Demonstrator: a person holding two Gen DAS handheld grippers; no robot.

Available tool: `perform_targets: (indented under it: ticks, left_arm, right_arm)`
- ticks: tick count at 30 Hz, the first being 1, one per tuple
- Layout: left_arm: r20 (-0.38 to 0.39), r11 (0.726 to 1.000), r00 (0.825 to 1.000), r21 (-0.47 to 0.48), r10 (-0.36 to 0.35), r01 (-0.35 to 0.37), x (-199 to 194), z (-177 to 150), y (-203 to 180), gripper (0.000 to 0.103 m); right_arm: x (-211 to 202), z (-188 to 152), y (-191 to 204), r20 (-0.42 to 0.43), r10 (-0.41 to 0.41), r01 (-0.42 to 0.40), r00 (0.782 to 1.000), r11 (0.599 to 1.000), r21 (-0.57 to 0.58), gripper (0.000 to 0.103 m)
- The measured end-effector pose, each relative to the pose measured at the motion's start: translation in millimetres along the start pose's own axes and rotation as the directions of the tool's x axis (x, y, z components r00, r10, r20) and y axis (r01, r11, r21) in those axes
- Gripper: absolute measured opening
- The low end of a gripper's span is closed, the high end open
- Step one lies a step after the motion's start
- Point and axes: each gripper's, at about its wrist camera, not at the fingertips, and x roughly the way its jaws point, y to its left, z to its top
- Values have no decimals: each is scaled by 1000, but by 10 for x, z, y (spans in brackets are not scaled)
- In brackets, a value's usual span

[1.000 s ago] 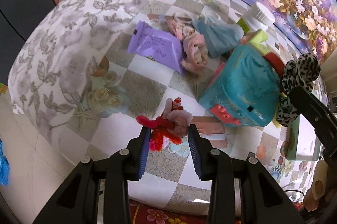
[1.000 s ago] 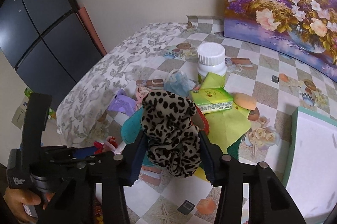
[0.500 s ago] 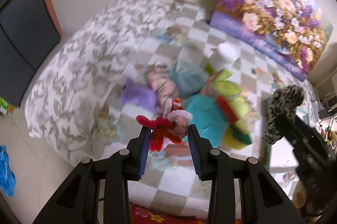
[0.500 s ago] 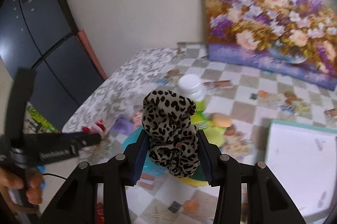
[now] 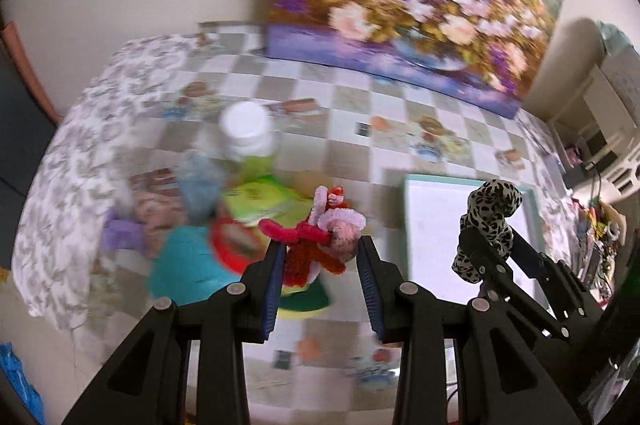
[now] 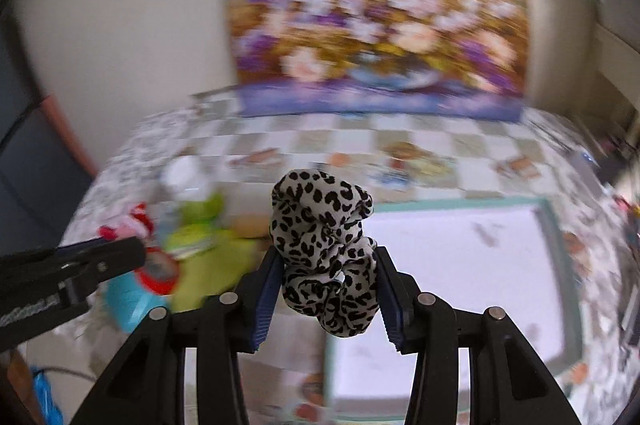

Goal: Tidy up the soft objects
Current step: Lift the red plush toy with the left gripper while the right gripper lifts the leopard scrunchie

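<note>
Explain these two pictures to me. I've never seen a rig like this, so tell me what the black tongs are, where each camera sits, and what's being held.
No robot here: a person carries two hand-held grippers, each with a camera looking along its fingers. The left camera shows the left gripper clamped on a red and pink fuzzy toy. The right camera shows the right gripper clamped on a leopard-print scrunchie. Below lie a checkered tablecloth, a white tray, a white-capped bottle and a blurred pile of colourful items.

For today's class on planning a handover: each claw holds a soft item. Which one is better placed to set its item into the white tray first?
Right. Its claw, shut on the leopard scrunchie, is over the white tray. The left claw, gripping the red-and-pink fuzzy toy, is over the clutter beside it.
</note>
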Motion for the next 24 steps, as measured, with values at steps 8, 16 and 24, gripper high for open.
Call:
perform_targets:
  ticks: [8,16,24]
  left_arm:
    - [-71,999,997,39,-30,33,452,-3,-566,38]
    - [-137,991,989,116,-52,68,861,-98,-1055,38]
    - [-146,982,986,157,-78,101,1081,-77,-1363,38]
  right_arm:
    - [146,-51,-786,-82,-96,112,992,970,216,48]
    - [241,-231,-1497,-168,-148,202,975,903,380,48]
    - [270,-235,-1862,-180,-208,265,961,879,397,49]
